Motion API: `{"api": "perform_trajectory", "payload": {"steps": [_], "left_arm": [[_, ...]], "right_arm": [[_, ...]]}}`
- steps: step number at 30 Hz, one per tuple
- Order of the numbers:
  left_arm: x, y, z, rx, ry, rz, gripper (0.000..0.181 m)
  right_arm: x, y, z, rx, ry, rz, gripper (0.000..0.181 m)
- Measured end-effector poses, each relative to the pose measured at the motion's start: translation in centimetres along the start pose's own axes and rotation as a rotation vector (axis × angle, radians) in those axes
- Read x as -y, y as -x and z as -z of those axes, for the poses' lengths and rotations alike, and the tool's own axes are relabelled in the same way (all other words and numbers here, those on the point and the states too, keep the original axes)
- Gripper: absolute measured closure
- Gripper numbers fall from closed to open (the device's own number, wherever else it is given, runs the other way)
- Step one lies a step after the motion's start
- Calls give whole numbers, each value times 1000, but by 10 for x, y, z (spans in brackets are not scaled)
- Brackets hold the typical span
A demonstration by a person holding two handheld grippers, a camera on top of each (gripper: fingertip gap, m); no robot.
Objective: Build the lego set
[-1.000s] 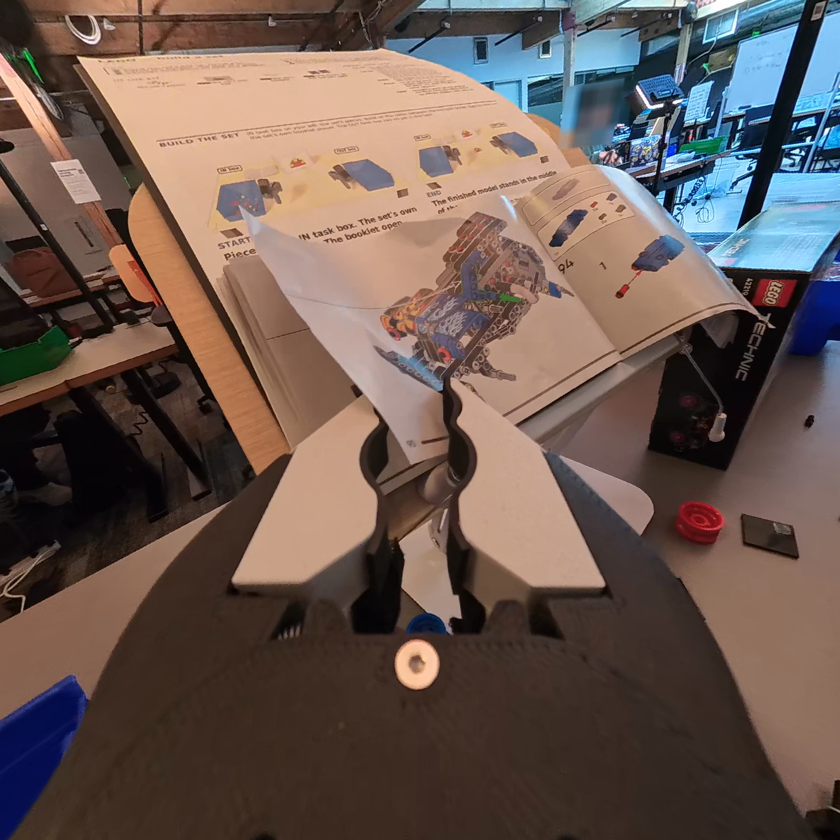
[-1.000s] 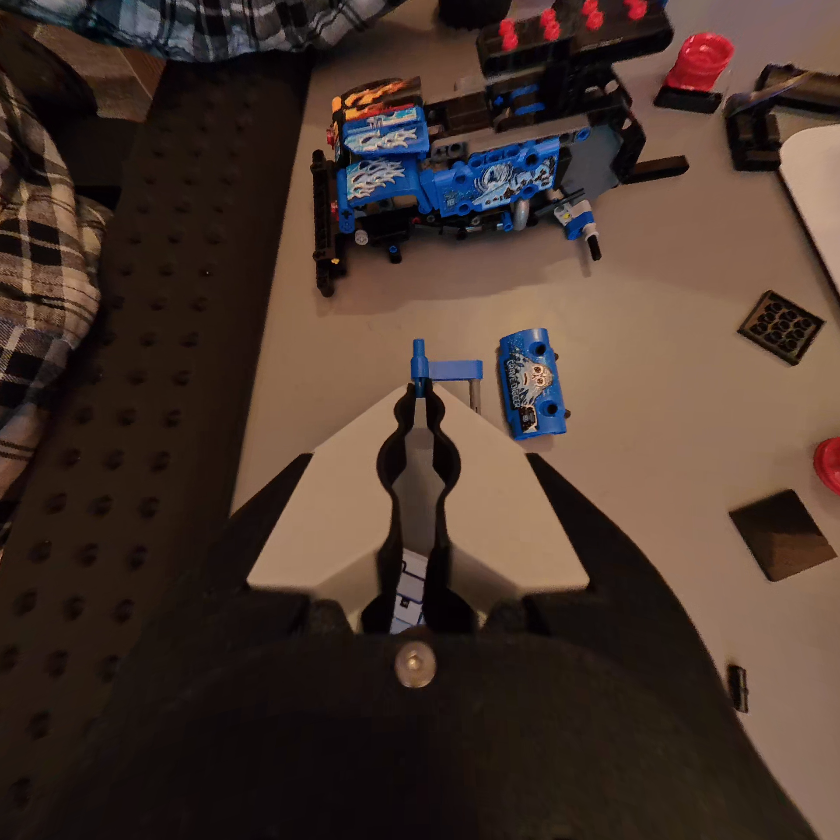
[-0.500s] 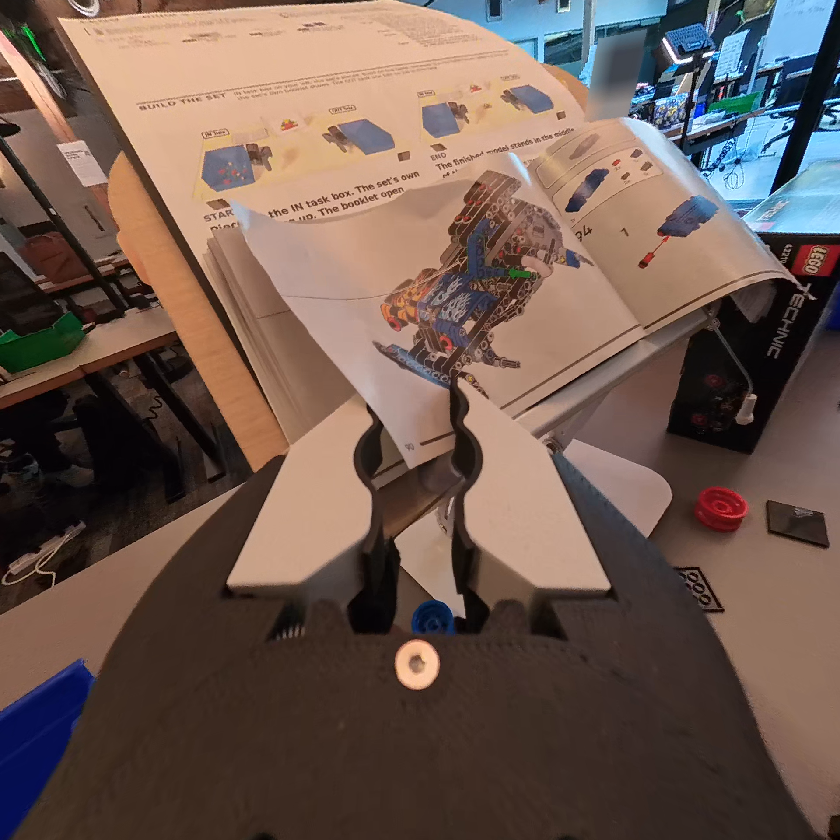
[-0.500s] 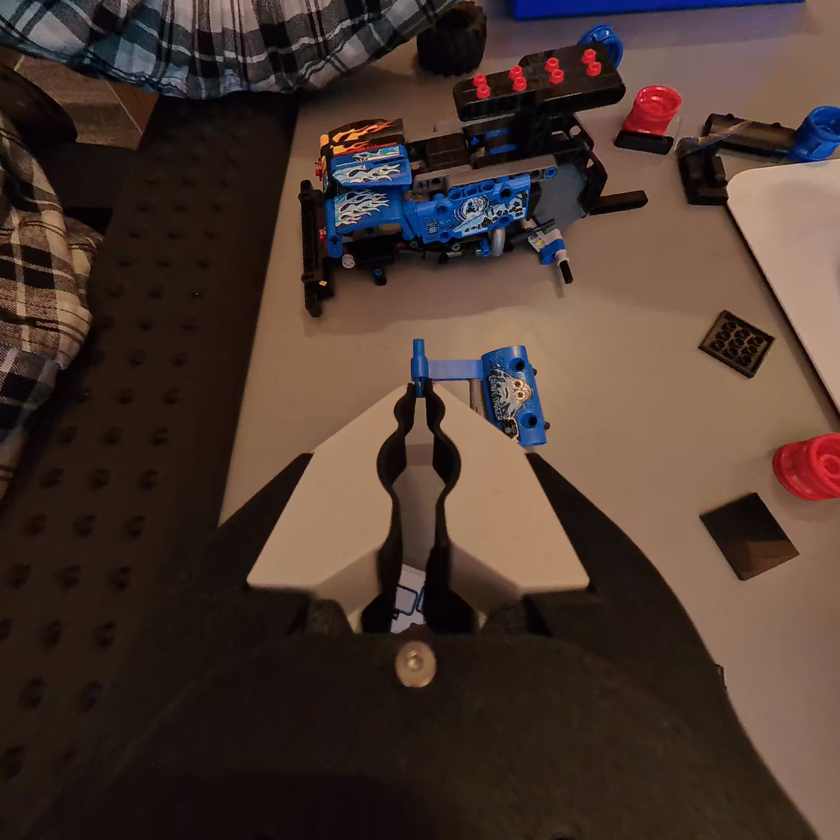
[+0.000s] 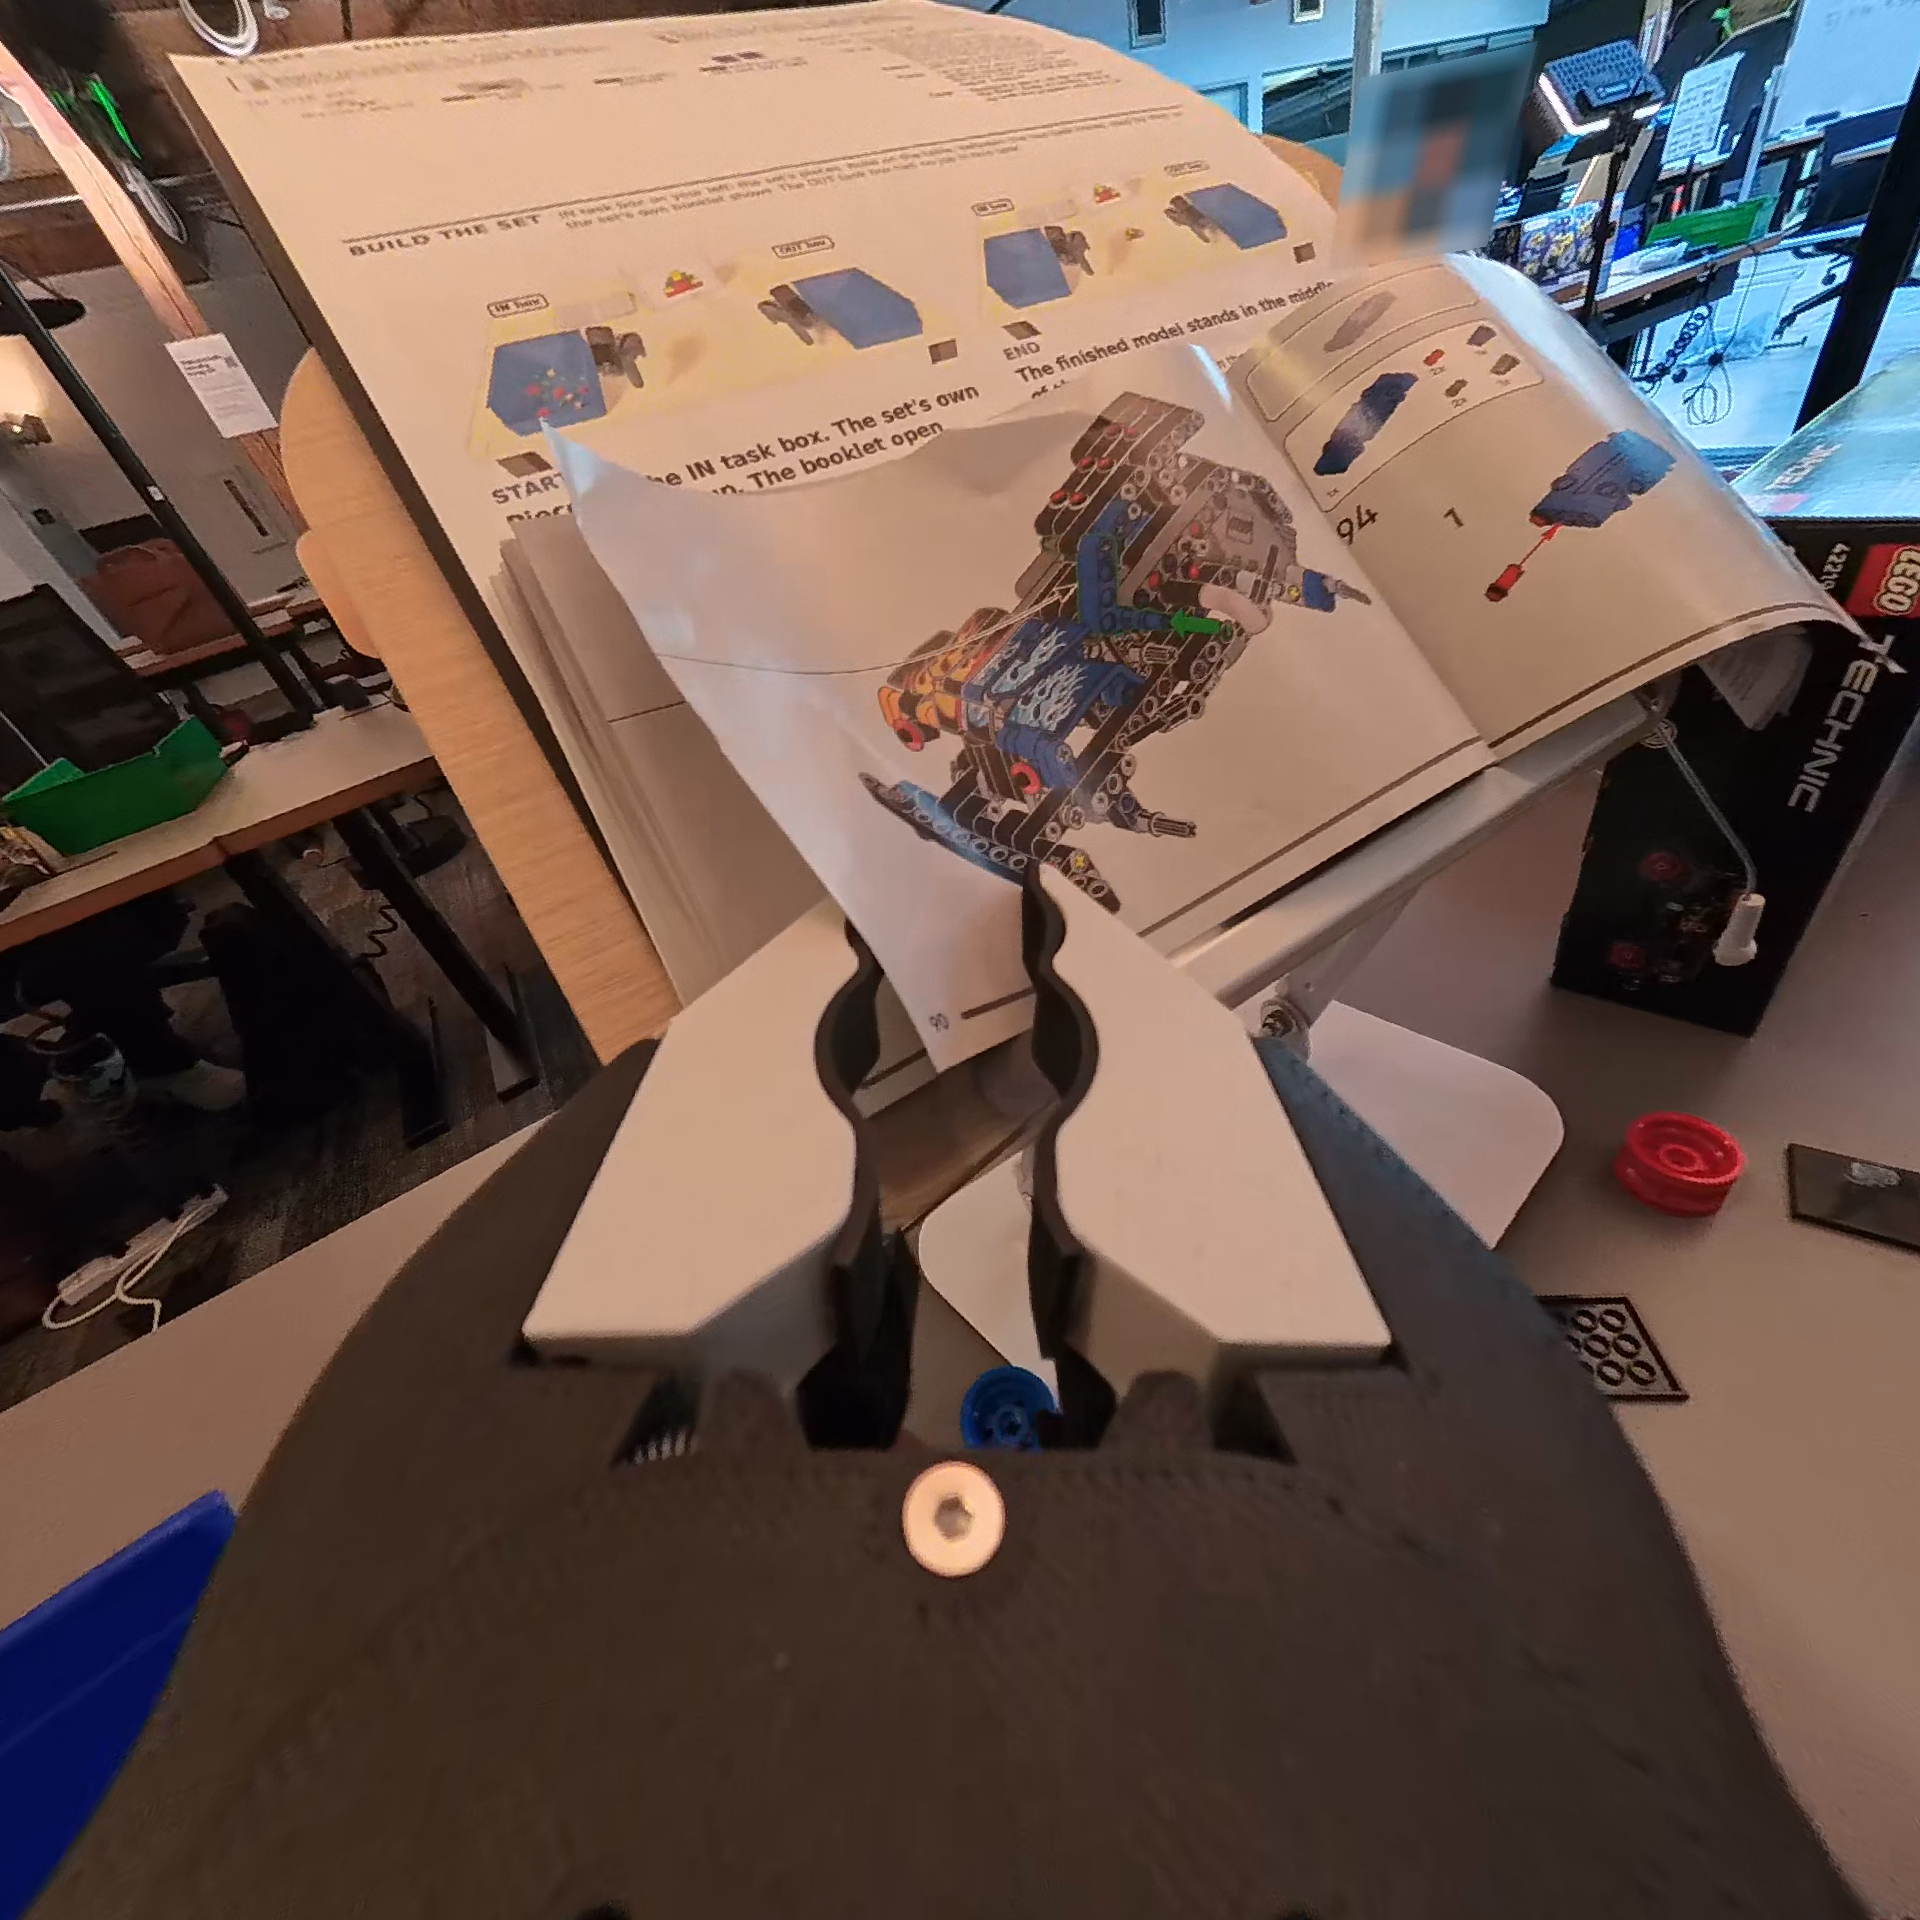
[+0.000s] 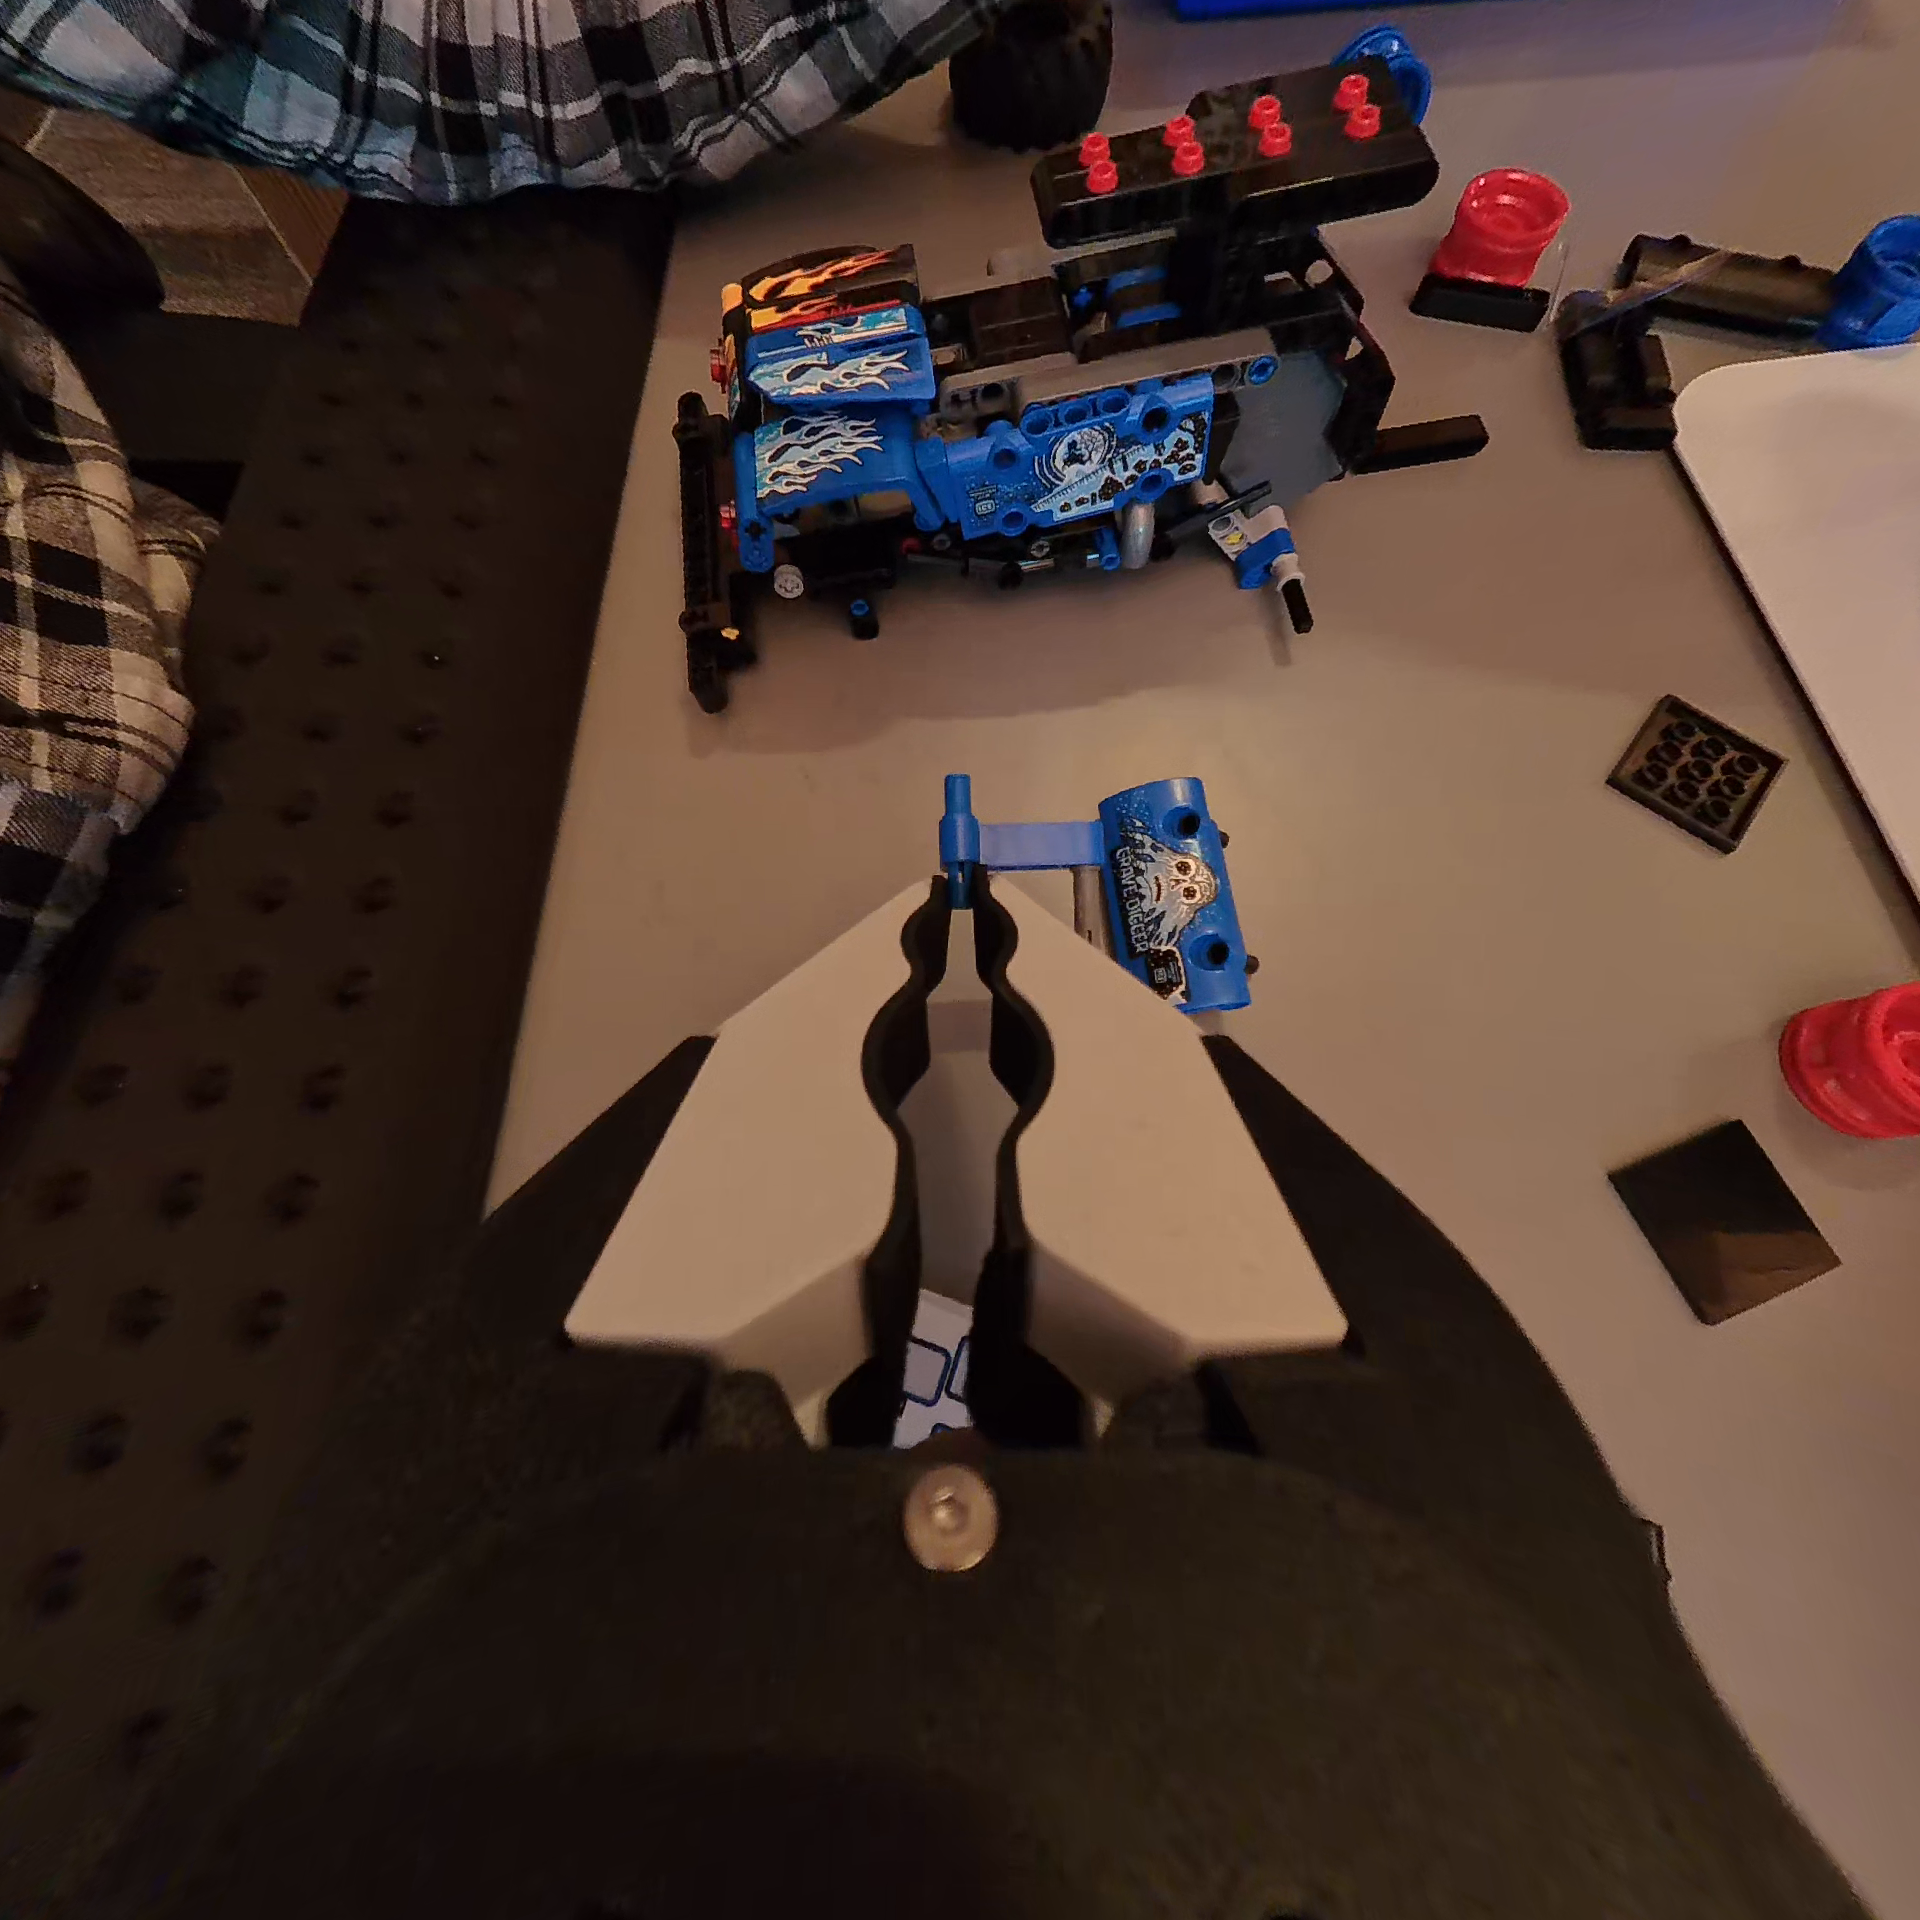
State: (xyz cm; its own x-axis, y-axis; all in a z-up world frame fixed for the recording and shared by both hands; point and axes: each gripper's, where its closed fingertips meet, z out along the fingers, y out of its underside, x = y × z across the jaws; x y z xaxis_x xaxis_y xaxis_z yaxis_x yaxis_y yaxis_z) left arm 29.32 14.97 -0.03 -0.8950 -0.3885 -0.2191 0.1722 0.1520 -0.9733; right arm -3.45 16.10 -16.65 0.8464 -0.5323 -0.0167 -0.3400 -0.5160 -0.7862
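Note:
In the left wrist view the open instruction booklet (image 5: pixel 1382 582) rests on a tilted stand (image 5: pixel 1340 914). One page (image 5: pixel 831 644) curls upward, and its lower corner sits between the fingers of my left gripper (image 5: pixel 945 914), which is open. In the right wrist view my right gripper (image 6: pixel 961 888) is shut on the pin of a small blue lego piece (image 6: pixel 1023 840) with a grey axle. A blue stickered panel (image 6: pixel 1174 894) sits against that piece's far end; I cannot tell if they are joined. The half-built blue and black truck model (image 6: pixel 997 447) lies beyond on the grey table.
Red wheel hubs (image 6: pixel 1501 229) (image 6: pixel 1855 1060), a black grid tile (image 6: pixel 1696 771), a flat black tile (image 6: pixel 1720 1221) and a black tyre (image 6: pixel 1029 73) lie around. A black studded mat (image 6: pixel 312 831) lies left. The lego box (image 5: pixel 1766 810) stands right of the stand; a blue bin (image 5: pixel 94 1662) sits lower left. The left gripper is farther from the black grid tile (image 6: pixel 1696 771), some 25 cm, than the right, some 20 cm.
The right gripper drew back from the model, and the blue panel, apart before, now sits against the held piece. The curled page has shifted slightly left between the left fingers.

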Motion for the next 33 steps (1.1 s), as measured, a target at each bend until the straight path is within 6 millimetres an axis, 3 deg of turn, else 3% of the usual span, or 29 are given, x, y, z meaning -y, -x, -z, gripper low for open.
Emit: {"api": "perform_trajectory", "payload": {"steps": [33], "left_arm": [[-5, 6, 0, 40, 31, -44, 145]], "right_arm": [[3, -8, -3, -26, -13, 6, 179]]}}
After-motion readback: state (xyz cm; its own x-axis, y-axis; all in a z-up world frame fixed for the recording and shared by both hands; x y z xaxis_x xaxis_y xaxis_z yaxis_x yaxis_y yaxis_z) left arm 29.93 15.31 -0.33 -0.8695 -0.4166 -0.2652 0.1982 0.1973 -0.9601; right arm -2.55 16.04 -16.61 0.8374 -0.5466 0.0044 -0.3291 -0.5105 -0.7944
